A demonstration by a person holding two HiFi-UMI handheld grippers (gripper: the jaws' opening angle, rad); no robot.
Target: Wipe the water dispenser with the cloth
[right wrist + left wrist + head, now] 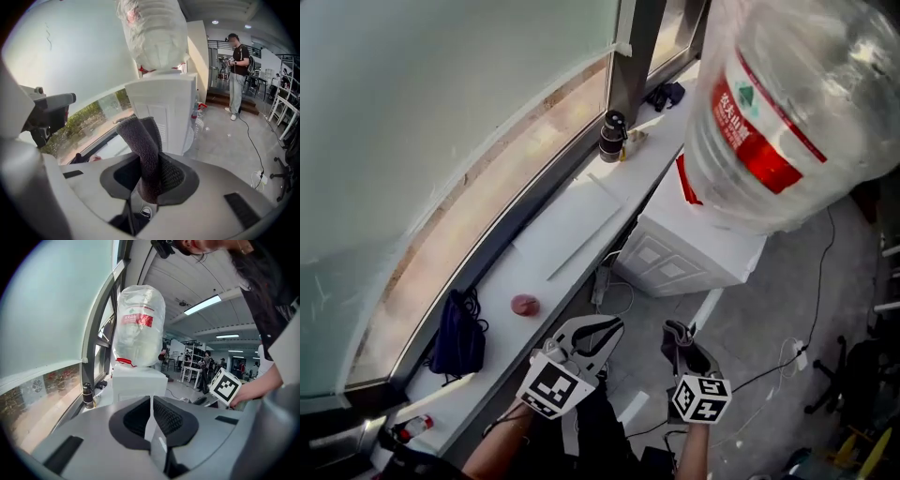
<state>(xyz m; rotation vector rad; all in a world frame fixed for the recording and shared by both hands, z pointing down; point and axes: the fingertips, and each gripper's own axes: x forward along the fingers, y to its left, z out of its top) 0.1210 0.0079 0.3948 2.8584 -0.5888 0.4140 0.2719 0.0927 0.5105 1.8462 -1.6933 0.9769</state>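
The white water dispenser [686, 255] stands on the floor beside the window sill, with a big clear bottle [797, 103] with a red label upside down on top. Both grippers hang low in front of it, well short of its cabinet. My right gripper [682, 342] is shut on a dark grey cloth [140, 140], which sticks up out of the jaws toward the dispenser [171, 108]. My left gripper [612, 327] is to its left, with its jaws closed to a thin slit and nothing between them. In the left gripper view the dispenser [138, 383] and bottle [139, 326] are straight ahead.
A long white window sill [562, 234] runs along the dispenser's left side. On it are a dark flask [611, 137], a small red thing [524, 305], a blue bag [457, 337] and a black item [664, 95]. Cables [787, 361] lie on the grey floor. A person [238, 70] stands far off.
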